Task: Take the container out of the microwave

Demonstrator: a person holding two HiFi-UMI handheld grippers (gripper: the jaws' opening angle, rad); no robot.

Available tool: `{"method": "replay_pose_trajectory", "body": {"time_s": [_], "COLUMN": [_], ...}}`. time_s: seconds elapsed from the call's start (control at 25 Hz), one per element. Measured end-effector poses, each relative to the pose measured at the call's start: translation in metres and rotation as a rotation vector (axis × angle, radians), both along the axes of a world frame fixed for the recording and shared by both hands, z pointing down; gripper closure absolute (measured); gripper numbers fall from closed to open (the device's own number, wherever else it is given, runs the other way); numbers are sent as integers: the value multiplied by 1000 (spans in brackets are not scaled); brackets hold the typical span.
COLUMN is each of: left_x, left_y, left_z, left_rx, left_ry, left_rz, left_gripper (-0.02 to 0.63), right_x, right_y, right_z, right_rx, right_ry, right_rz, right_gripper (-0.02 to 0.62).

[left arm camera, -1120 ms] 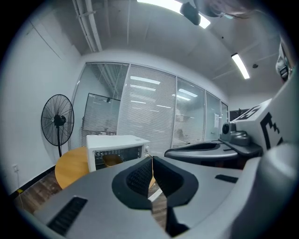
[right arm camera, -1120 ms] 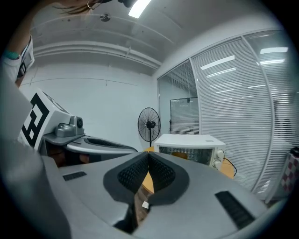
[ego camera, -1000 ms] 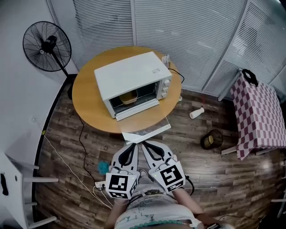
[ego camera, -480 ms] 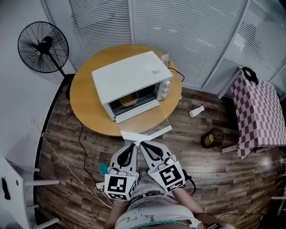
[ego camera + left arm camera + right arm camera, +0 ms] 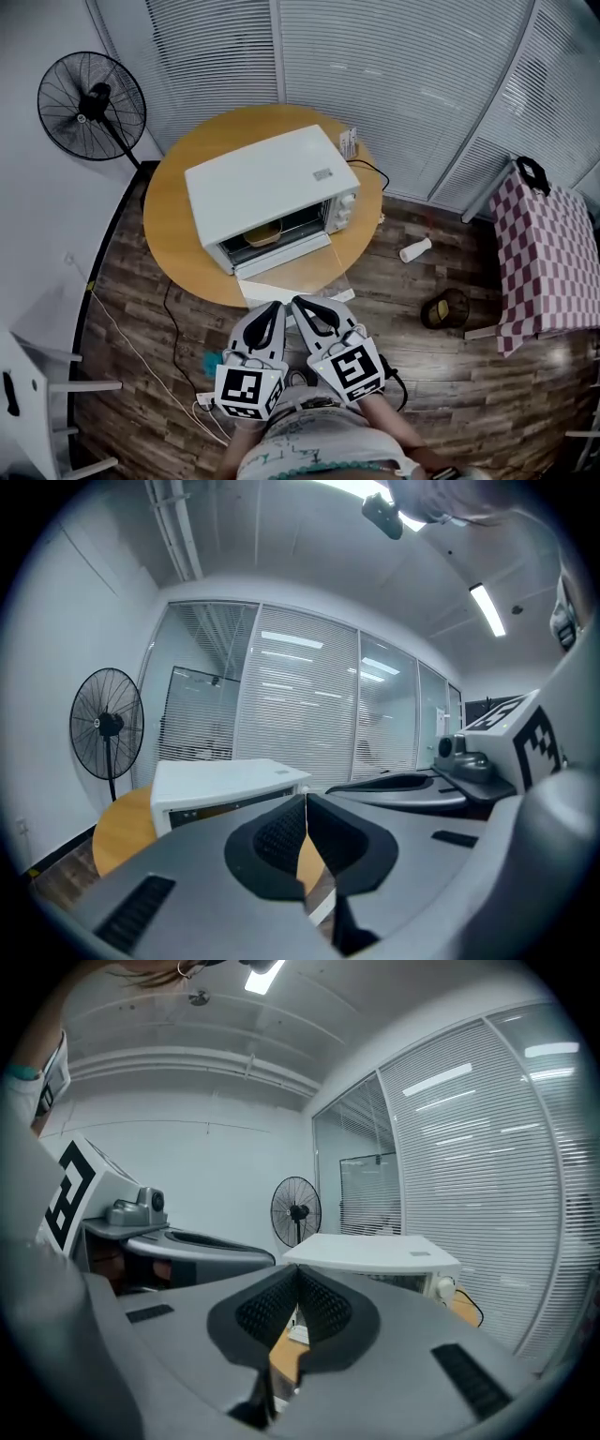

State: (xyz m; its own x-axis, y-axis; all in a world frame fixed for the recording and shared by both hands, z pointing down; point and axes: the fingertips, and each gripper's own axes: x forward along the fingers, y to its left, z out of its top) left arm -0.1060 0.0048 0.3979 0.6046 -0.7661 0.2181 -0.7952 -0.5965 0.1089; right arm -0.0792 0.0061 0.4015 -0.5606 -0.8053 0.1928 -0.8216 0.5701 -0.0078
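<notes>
A white microwave (image 5: 267, 192) stands on a round wooden table (image 5: 178, 220), its glass door (image 5: 291, 272) folded down toward me. Inside it sits a yellowish container (image 5: 262, 234). My left gripper (image 5: 275, 307) and right gripper (image 5: 302, 304) are side by side just in front of the door's edge, both shut and empty. The left gripper view has its jaws (image 5: 306, 803) meeting, with the microwave (image 5: 220, 785) beyond. In the right gripper view the jaws (image 5: 297, 1274) also meet, and the microwave (image 5: 375, 1252) is ahead to the right.
A black standing fan (image 5: 91, 98) is at the table's far left. On the wooden floor to the right lie a white bottle (image 5: 413, 249) and a dark basket (image 5: 442, 307), beside a checked-cloth table (image 5: 548, 253). Cables run across the floor at the left (image 5: 141, 347).
Both grippers have moved forward together toward the microwave, and their tips now reach the edge of the lowered door. Their jaws stay shut.
</notes>
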Motion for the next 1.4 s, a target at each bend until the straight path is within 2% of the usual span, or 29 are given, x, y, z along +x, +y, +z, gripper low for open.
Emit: {"method": "replay_pose_trajectory", "body": {"time_s": [0.28,0.44,1.04,1.4], "left_x": [28,37,47,59], "left_y": [-43,-63,-120,-138], "left_z": [-7,-8,-3,0], "left_rx": [15,16,1,0], "left_ry": [14,10,-10,5], "left_rz": [-45,-72,-221,-283], "left_gripper": [589,589,589,589], "right_x": [24,30,46,62], "right_y": [-48,-69,-128,-149], "right_z": [-12,-12,-7,-1], "right_rx": [33,18,17,1], "right_ry": [3,-3,-10,-9], "right_rz": [-62,-94,-233,-286], "right_gripper": [600,601,600,601]}}
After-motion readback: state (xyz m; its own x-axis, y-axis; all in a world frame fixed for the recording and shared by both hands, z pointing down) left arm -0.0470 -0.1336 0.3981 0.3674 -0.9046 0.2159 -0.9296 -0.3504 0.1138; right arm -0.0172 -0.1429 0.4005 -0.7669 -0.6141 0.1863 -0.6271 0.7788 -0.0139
